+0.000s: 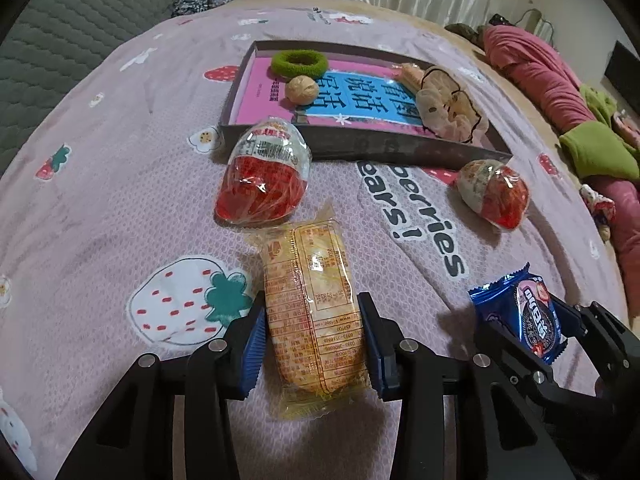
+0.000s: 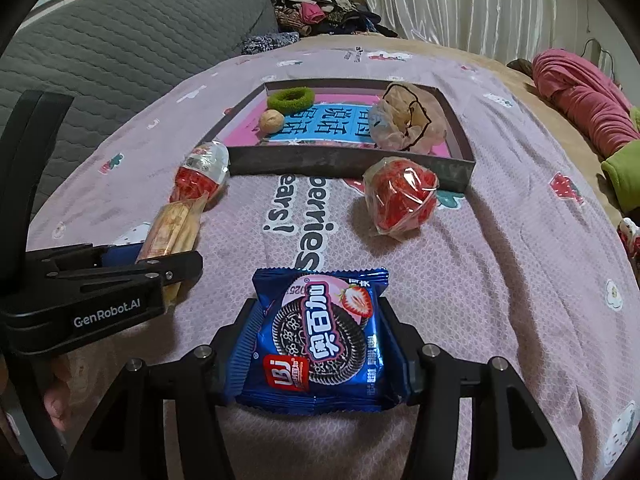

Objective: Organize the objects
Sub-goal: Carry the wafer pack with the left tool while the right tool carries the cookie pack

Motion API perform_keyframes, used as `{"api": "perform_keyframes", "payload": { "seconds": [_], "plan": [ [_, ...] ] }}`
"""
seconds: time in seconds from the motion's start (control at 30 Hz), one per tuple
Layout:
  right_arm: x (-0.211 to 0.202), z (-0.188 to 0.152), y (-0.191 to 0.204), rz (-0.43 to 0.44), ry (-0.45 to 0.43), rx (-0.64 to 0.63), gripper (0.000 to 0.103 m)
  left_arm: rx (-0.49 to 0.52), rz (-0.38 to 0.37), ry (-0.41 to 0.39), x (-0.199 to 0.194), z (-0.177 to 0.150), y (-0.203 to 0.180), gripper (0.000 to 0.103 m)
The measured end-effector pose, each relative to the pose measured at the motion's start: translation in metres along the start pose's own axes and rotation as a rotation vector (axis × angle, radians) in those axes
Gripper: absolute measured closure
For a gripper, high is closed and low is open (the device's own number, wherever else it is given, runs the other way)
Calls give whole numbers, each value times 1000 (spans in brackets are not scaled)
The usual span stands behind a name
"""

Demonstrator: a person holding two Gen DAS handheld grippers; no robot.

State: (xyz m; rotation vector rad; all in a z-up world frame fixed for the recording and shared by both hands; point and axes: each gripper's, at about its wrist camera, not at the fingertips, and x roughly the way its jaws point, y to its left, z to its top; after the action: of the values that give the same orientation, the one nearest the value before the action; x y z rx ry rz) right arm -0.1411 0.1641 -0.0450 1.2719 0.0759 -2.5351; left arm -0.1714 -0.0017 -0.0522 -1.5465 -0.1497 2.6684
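A yellow wrapped snack pack (image 1: pixel 308 280) lies lengthwise on the pink bedspread, and my left gripper (image 1: pixel 313 304) is shut on its near half, blue pads pressing both long sides. The right wrist view shows this left gripper (image 2: pixel 160 256) side-on with the yellow pack (image 2: pixel 176 224) sticking out ahead. My right gripper (image 2: pixel 317 306) is shut on a blue cookie packet (image 2: pixel 320 340) with a strawberry picture. From the left wrist, the right gripper (image 1: pixel 536 312) and its blue packet (image 1: pixel 532 312) sit low at the right.
A shallow grey box (image 1: pixel 400 148) ahead holds a pink-and-blue book, a green hair tie (image 1: pixel 300 62), a tan ball (image 1: pixel 302 90) and a beige scrunchie (image 1: pixel 448 108). Two red-and-white egg-shaped packs (image 1: pixel 264 176) (image 1: pixel 494 192) lie before it. Clothes are piled at the right.
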Motion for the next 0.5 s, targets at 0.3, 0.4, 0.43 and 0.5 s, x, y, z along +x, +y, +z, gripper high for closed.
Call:
{"api": "perform_keyframes", "payload": {
  "seconds": [0.3, 0.4, 0.43, 0.5],
  "plan": [
    [-30, 2, 6, -9, -44, -14, 47, 4, -6, -54, -39, -2, 0, 59],
    [-41, 5, 9, -11, -62, -18, 47, 7, -9, -79, -56, -2, -2, 59],
    [-46, 6, 10, -12, -70, -19, 47, 8, -9, -87, -62, -2, -2, 59],
    [-57, 9, 13, -15, -87, -24, 47, 12, -11, -107, -75, -1, -5, 59]
  ]
}}
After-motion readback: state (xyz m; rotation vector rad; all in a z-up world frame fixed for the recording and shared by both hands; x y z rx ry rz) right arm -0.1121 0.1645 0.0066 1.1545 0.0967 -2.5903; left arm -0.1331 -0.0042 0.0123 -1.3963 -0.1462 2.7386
